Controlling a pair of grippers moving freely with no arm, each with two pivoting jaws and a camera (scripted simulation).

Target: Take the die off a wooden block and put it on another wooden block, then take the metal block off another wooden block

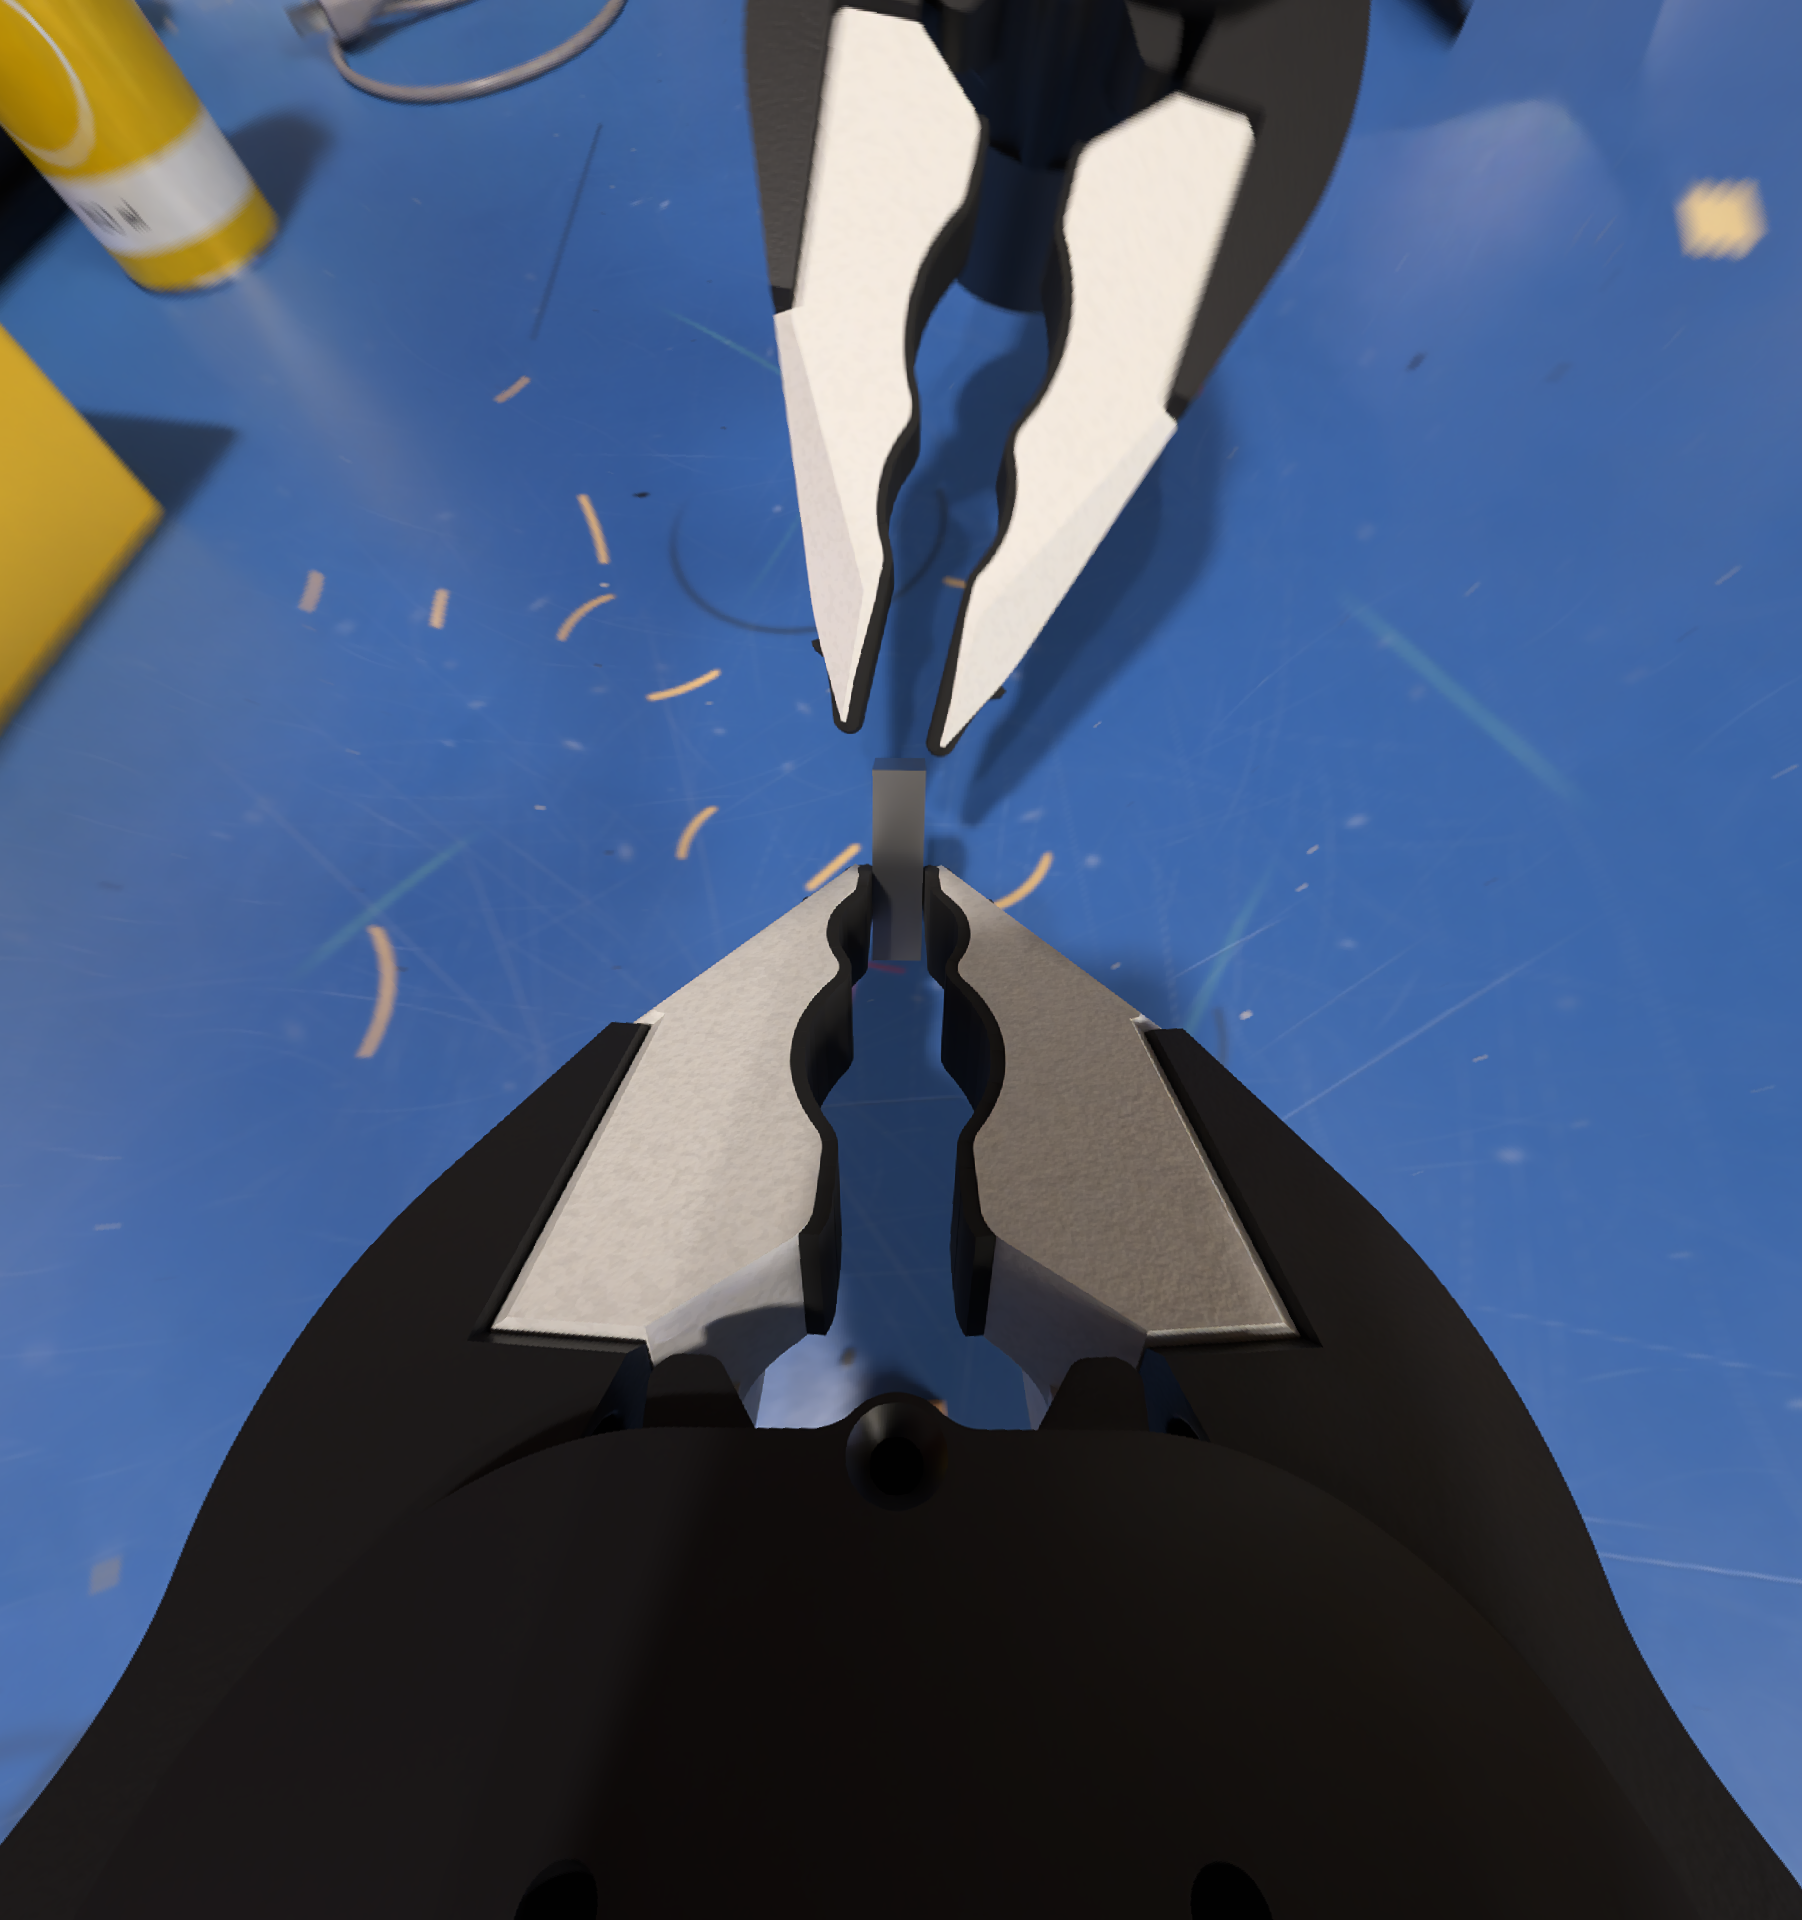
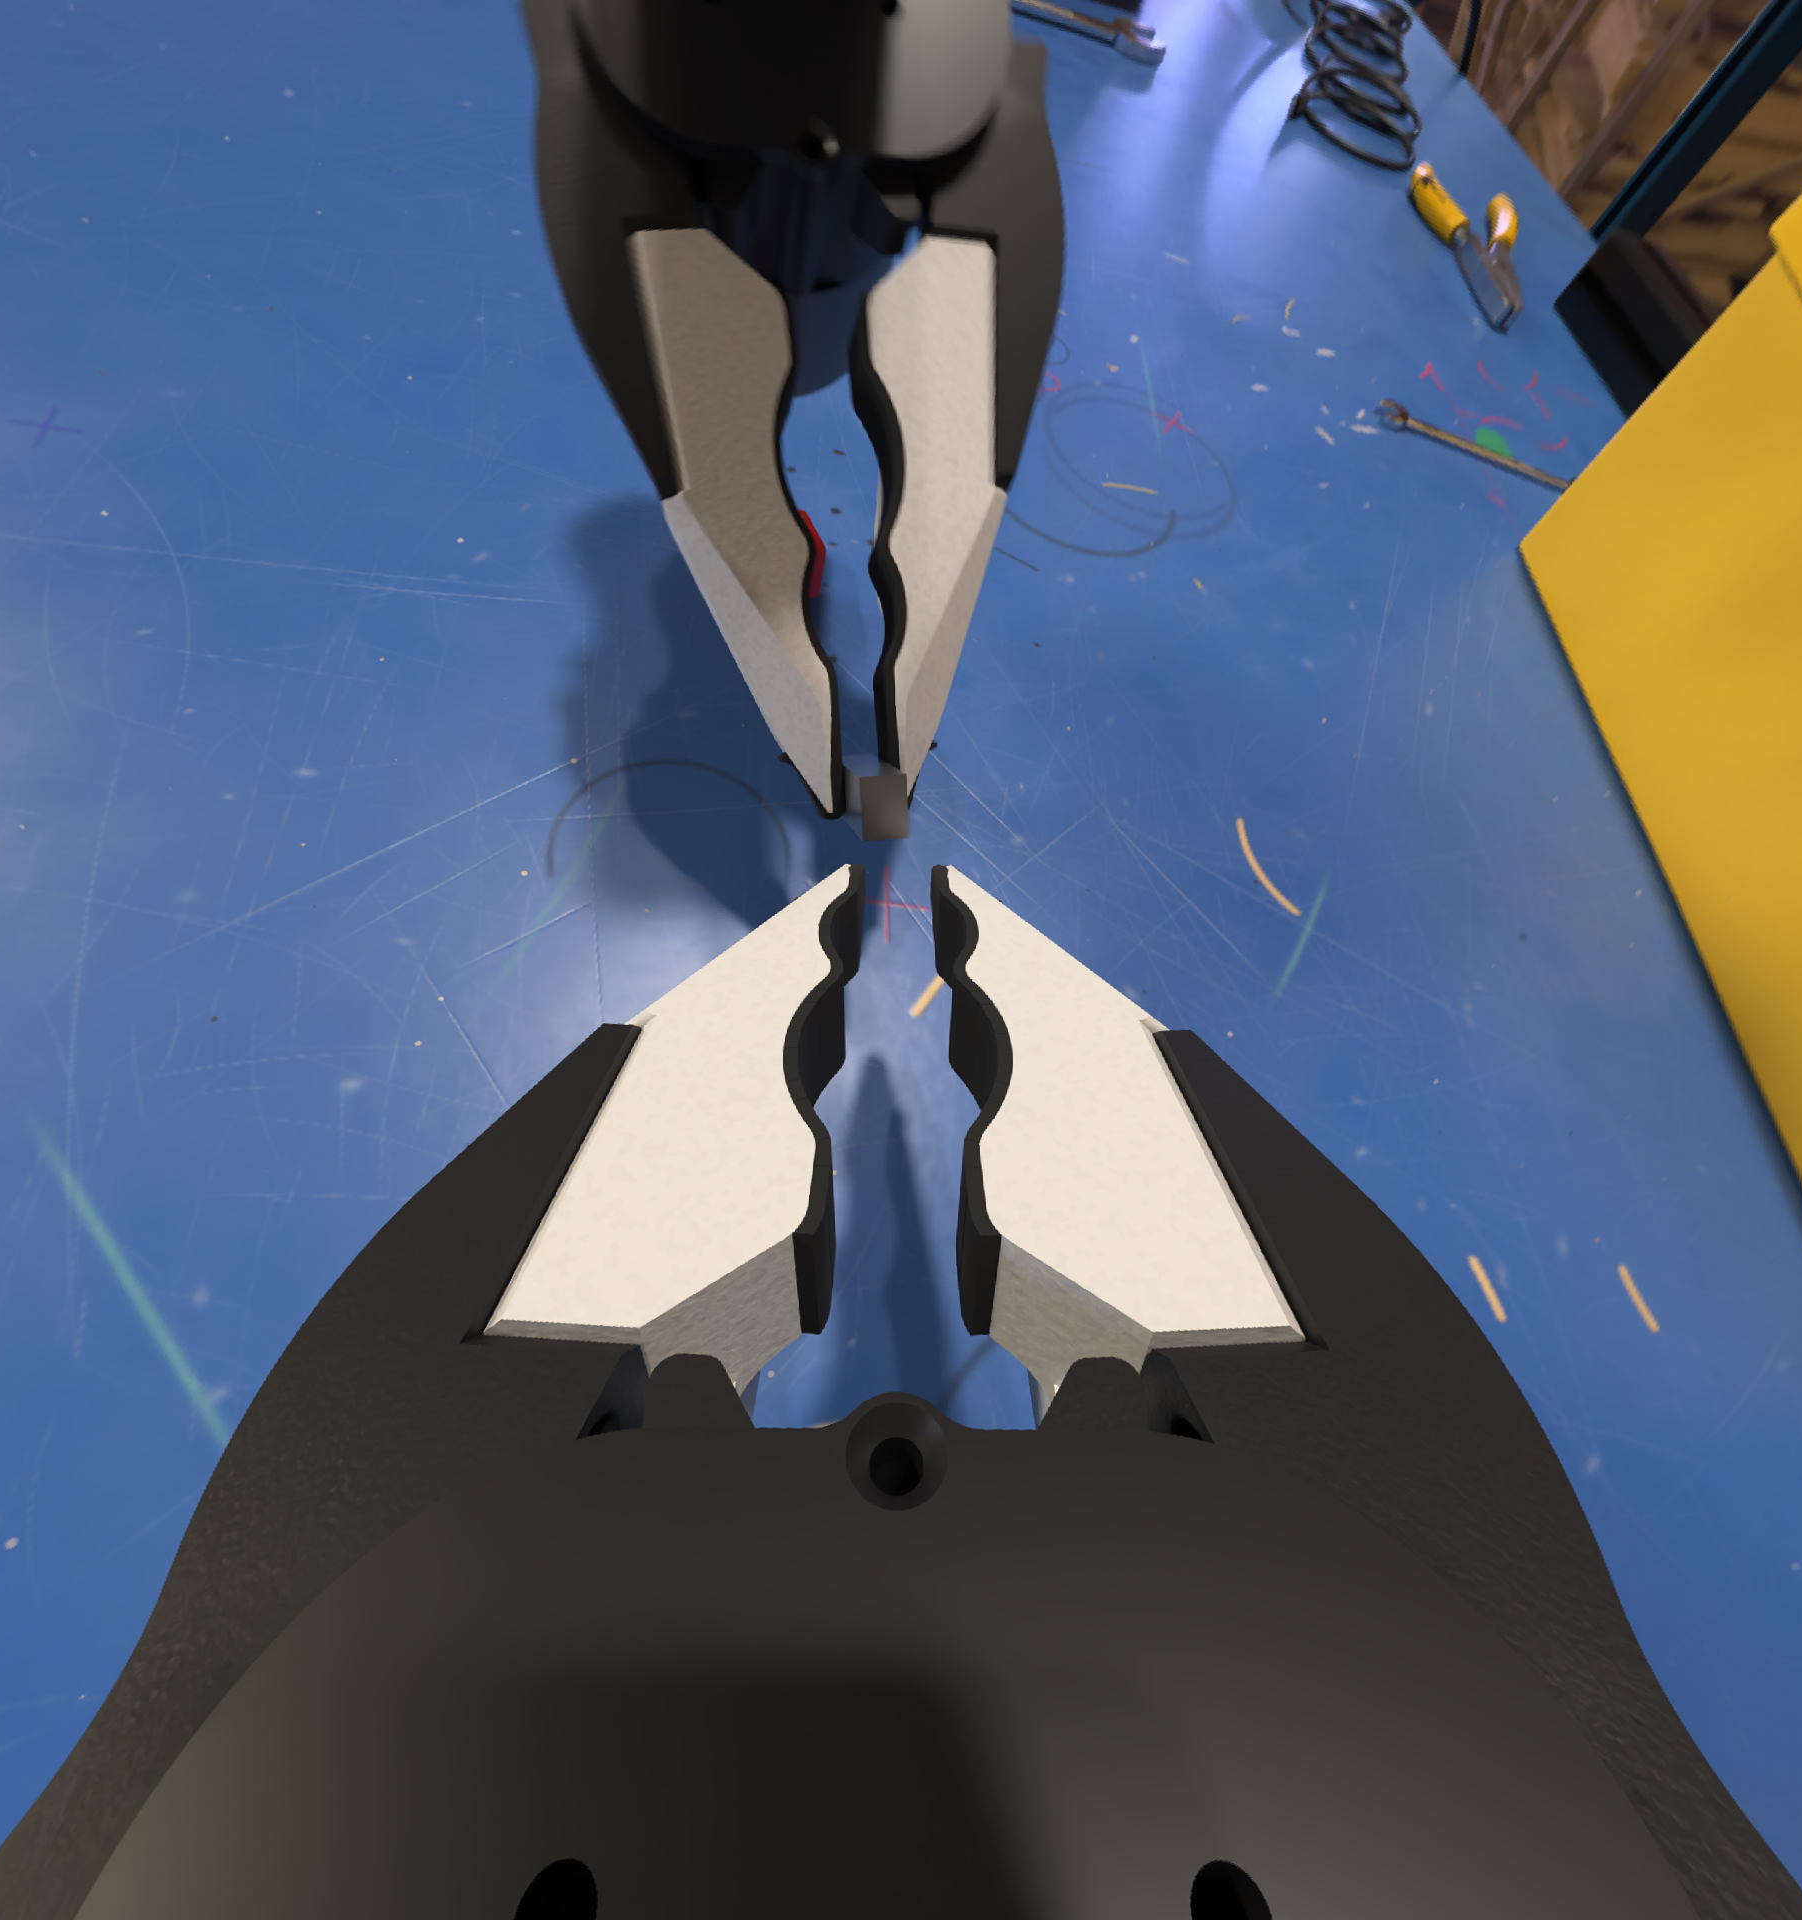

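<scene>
My left gripper (image 1: 897, 883) is shut on a small grey metal block (image 1: 898, 821) and holds it above the blue table (image 1: 1396, 935). The block sticks out past its fingertips. My right gripper (image 2: 895, 883) faces it tip to tip, a short way from the block (image 2: 886, 816), with its jaws a little apart and empty. In the left wrist view the right gripper (image 1: 892, 732) hangs just beyond the block's far end. A small red thing (image 2: 814, 551) shows behind the left gripper's (image 2: 869, 805) finger, mostly hidden. No wooden block is in view.
A yellow can (image 1: 118, 135), a yellow box (image 1: 14, 520) and a grey cable (image 1: 461, 62) lie at the left. In the right wrist view a yellow box (image 2: 1728, 675), a black coil (image 2: 1354, 94) and hand tools (image 2: 1468, 239) lie at the right.
</scene>
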